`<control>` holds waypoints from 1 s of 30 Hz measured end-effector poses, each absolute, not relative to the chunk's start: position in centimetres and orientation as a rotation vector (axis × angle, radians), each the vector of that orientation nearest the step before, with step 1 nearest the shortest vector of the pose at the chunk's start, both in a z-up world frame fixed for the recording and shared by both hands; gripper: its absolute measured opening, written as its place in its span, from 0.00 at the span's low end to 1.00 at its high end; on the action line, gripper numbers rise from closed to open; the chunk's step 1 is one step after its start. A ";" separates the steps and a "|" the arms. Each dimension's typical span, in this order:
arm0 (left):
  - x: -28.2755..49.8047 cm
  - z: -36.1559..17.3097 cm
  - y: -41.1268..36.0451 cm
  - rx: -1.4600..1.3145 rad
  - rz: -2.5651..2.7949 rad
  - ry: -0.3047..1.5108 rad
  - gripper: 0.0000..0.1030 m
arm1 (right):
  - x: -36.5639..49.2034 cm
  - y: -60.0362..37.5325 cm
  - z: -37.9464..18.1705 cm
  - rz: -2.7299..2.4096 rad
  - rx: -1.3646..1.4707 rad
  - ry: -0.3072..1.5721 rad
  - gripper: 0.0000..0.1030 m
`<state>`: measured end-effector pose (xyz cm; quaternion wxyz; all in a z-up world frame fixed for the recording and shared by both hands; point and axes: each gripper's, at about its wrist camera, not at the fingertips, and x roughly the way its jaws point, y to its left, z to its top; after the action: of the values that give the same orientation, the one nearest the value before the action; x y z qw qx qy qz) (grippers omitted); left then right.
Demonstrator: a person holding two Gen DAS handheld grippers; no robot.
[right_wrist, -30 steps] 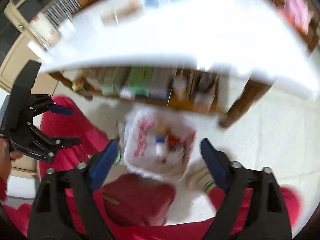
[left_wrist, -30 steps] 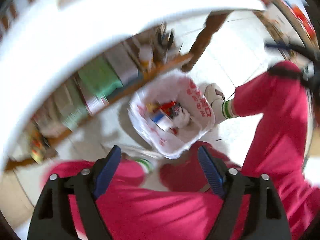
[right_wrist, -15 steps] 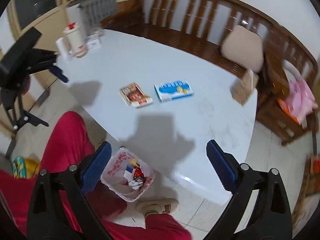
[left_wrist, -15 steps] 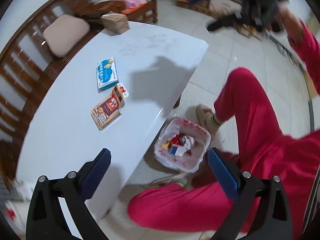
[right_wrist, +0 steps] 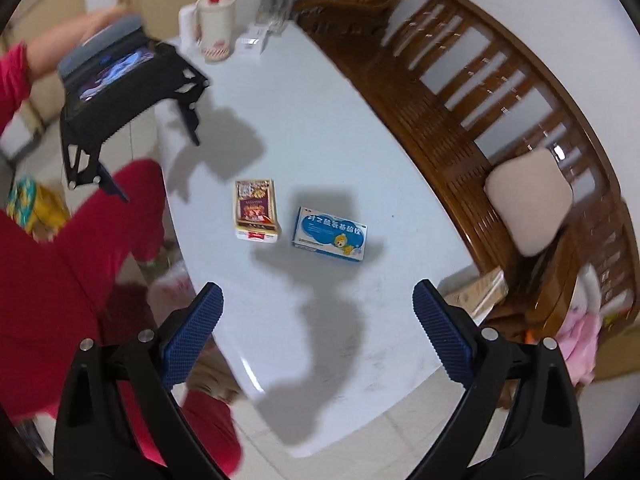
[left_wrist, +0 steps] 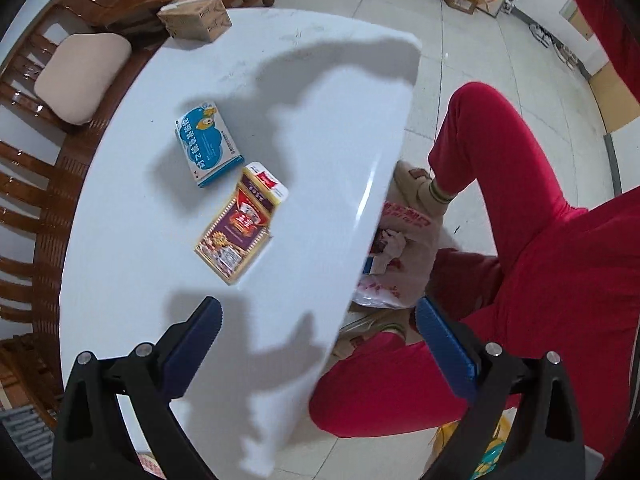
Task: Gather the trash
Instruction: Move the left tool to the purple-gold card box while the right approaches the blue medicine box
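Observation:
Two flat boxes lie side by side on the white table: a blue and white box and a purple and gold box. They also show in the right wrist view, the blue box right of the purple box. A white plastic trash bag with wrappers in it sits on the floor under the table edge, between red-trousered legs. My left gripper is open and empty above the table's near edge. My right gripper is open and empty above the table, short of the boxes.
A wooden bench with a beige cushion curves round the table's far side. A white kettle stands at the table's far end. A cardboard box sits on the bench. Cartons lie on the tiled floor.
Both grippers have risen from near the trash bag on the floor to above the tabletop. The two boxes have come into view and the bag has slid partly under the table edge.

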<state>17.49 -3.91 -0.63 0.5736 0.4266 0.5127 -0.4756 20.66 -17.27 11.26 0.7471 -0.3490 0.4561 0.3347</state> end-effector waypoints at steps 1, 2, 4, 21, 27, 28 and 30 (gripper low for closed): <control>18.1 -1.2 -4.3 1.007 -1.124 1.214 0.92 | 21.2 -16.7 10.7 0.759 -0.794 1.010 0.91; 18.6 -1.8 -4.7 1.014 -1.133 1.227 0.92 | 21.5 -16.5 10.2 0.774 -0.817 1.019 0.91; 19.3 -2.8 -5.3 1.040 -1.144 1.241 0.92 | 22.5 -15.7 9.1 0.802 -0.865 1.031 0.91; 25.1 -9.9 -6.9 1.079 -1.210 1.339 0.92 | 29.9 -11.9 -0.6 1.000 -1.009 1.174 0.91; 26.3 -11.5 -7.0 1.083 -1.204 1.353 0.92 | 31.9 -11.5 -3.2 1.035 -1.039 1.191 0.91; 26.5 -11.6 -7.0 1.080 -1.206 1.352 0.92 | 32.1 -11.5 -3.6 1.046 -1.051 1.182 0.91; 26.8 -12.0 -7.0 1.081 -1.209 1.354 0.92 | 32.4 -11.3 -4.5 1.069 -1.068 1.174 0.91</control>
<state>26.76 -7.05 -11.97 0.4921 0.4453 0.5581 -0.4981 32.43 -11.27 -4.50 0.5761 -0.4562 0.5014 0.4568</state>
